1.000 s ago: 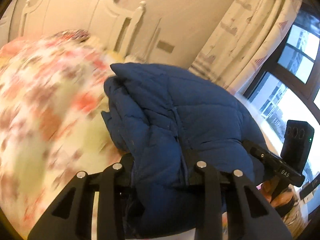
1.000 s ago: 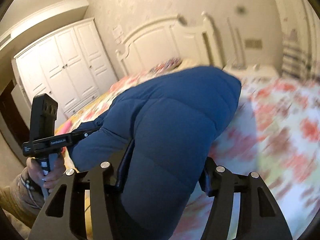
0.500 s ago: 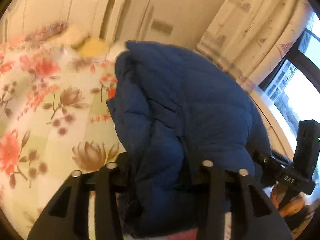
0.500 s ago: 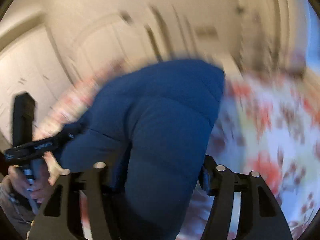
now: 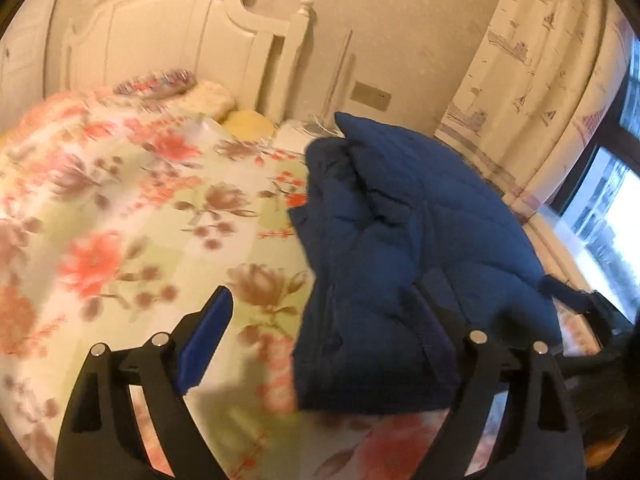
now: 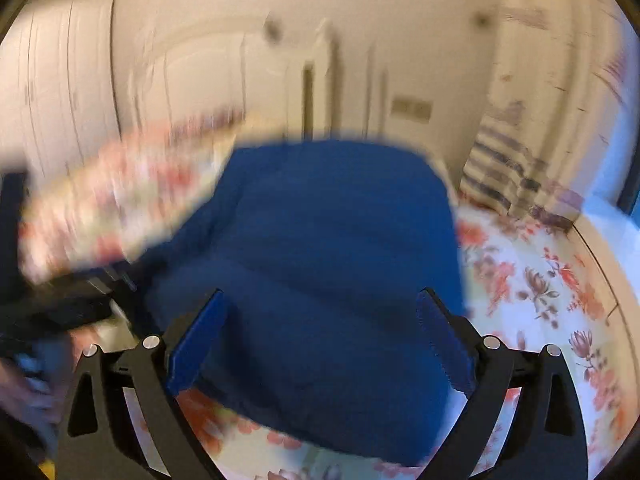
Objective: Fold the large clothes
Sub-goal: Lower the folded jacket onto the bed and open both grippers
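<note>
A folded dark blue puffer jacket point(image 5: 404, 256) lies in a thick bundle on the floral bedspread point(image 5: 132, 216). My left gripper point(image 5: 320, 336) is open; its left finger stands clear over the bedspread and its right finger is against the jacket's near edge. In the right wrist view the jacket point(image 6: 328, 272) fills the middle, blurred. My right gripper point(image 6: 324, 348) is open with both blue-padded fingers spread on either side of the jacket's near end.
A white headboard point(image 5: 168, 40) and pillows point(image 5: 208, 96) are at the far end of the bed. A patterned curtain point(image 5: 536, 80) and a window point(image 5: 612, 224) are to the right. White wardrobes point(image 6: 56, 92) stand at the left.
Both grippers were shut on the jacket and holding it up. Now both have opened and the jacket lies on the bed.
</note>
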`<state>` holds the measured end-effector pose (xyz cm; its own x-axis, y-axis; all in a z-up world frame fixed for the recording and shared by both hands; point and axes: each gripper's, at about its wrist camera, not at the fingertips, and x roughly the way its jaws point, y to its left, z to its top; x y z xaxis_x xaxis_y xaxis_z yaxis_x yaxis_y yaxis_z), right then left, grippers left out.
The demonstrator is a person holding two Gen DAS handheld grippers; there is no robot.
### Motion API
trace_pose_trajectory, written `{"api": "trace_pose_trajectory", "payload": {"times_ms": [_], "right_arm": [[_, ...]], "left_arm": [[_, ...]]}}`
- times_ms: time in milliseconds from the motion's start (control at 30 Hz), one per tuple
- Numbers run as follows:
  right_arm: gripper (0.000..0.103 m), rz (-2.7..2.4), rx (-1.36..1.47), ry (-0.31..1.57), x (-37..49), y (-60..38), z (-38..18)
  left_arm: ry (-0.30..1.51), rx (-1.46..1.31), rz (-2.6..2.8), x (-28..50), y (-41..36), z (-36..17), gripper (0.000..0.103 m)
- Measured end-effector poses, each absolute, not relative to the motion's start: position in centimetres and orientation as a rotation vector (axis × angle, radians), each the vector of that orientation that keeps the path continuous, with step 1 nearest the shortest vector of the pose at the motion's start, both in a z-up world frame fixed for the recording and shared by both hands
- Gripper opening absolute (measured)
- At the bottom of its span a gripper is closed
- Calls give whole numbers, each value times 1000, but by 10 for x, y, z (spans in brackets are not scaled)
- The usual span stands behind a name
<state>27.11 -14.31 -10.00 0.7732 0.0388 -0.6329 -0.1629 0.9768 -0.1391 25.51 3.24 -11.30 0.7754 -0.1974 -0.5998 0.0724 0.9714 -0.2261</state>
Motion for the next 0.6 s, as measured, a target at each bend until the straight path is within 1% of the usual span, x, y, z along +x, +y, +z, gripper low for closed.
{"api": "trace_pose_trajectory", "payload": {"times_ms": [33,133,200,233,400,500,600], "right_arm": [[95,103,-240,650,264,-134,-103],[95,150,-250,692,239,-129,-103],[94,169,-291,699,214,-127,-100],[94,187,-289,672,196,-129,-94],[94,173,-164,499,122,-162,-36],[97,112,-51,392,86,-193,6],[98,88,17,364,66,-208,25]], "left_arm": [[662,-156,-127,248,32,-109,88],[576,-25,-16,219,34,-91,90],[512,27,23,199,37,-77,99],[471,47,45,185,39,-68,101],[301,51,116,124,44,-21,101],[244,28,103,96,40,5,101],[225,3,70,73,34,21,101]]}}
